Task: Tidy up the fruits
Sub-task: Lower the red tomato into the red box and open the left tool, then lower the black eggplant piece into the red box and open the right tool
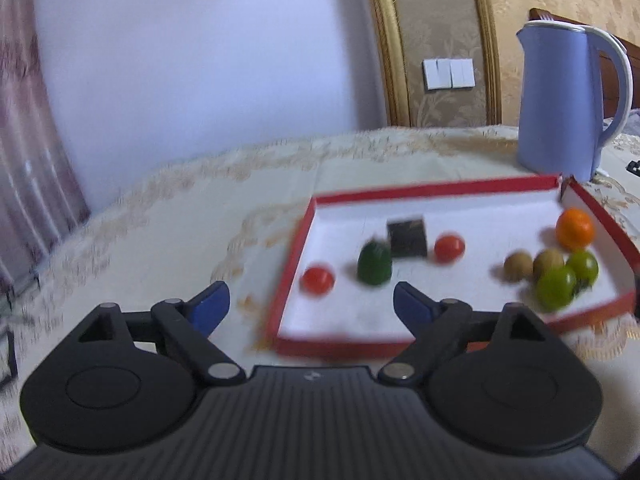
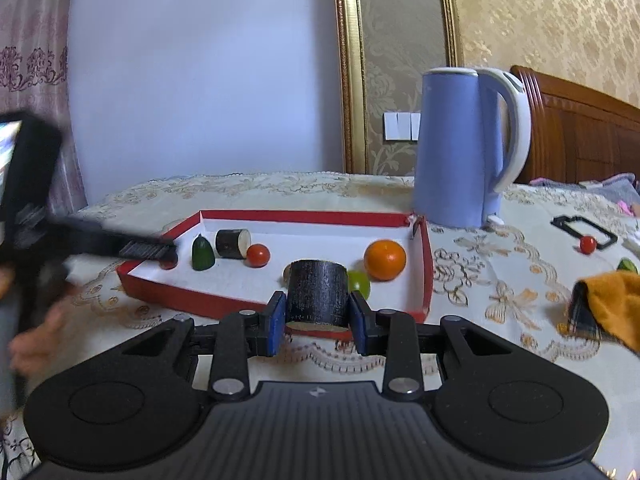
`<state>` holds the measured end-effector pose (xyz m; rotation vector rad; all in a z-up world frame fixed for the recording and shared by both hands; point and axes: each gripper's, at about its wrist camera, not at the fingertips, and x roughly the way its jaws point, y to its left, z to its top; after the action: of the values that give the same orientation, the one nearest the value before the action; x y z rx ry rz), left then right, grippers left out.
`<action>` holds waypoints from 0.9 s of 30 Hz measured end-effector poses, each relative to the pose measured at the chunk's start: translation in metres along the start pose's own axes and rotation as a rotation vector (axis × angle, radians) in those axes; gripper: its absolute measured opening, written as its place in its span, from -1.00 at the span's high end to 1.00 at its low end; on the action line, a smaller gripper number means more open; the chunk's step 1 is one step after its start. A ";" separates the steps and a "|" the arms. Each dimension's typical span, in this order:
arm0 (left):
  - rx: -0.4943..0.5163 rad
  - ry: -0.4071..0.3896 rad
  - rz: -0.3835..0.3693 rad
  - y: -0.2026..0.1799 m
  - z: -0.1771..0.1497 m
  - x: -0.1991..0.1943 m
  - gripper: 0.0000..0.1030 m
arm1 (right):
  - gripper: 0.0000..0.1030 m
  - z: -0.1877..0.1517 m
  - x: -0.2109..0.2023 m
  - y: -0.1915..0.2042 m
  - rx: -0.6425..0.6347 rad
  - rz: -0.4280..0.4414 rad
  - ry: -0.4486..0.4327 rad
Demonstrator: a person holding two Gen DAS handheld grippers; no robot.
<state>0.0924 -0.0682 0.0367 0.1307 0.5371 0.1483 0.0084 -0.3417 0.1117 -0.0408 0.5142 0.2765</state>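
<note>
Right-wrist view: the right gripper (image 2: 318, 322) clamps a dark cylinder (image 2: 317, 294) upright between its blue pads, poised just over the near wall of the red tray (image 2: 424, 264) — a hold that looks meant to carry the piece in beside a second dark cylinder (image 2: 233, 243) lying on its side toward the tray's far left. Nearby lie a green cone (image 2: 202, 255), a red tomato (image 2: 258, 255) and an orange (image 2: 385, 260), with a green fruit (image 2: 359, 283) half hidden behind the held piece. A blue kettle (image 2: 456, 144) stands beyond the tray on the cloth-covered table (image 2: 280, 188); another small red fruit (image 2: 587, 244) sits outside, well to the right, so the sorting seems unfinished. In the left-wrist view the left gripper (image 1: 311, 302) has its jaws spread wide with nothing between them, hanging over the tray's near left corner — judged ready for the next pick, with a red fruit (image 1: 318, 279) close ahead.
</note>
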 end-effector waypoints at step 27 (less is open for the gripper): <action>-0.033 0.084 -0.060 0.021 -0.045 -0.003 -0.87 | 0.37 0.054 0.139 -0.004 -0.003 -0.076 0.150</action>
<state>0.0639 -0.0441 0.0032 0.0762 0.6217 0.1040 0.1513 -0.3047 0.0909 -0.0847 0.6600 0.2006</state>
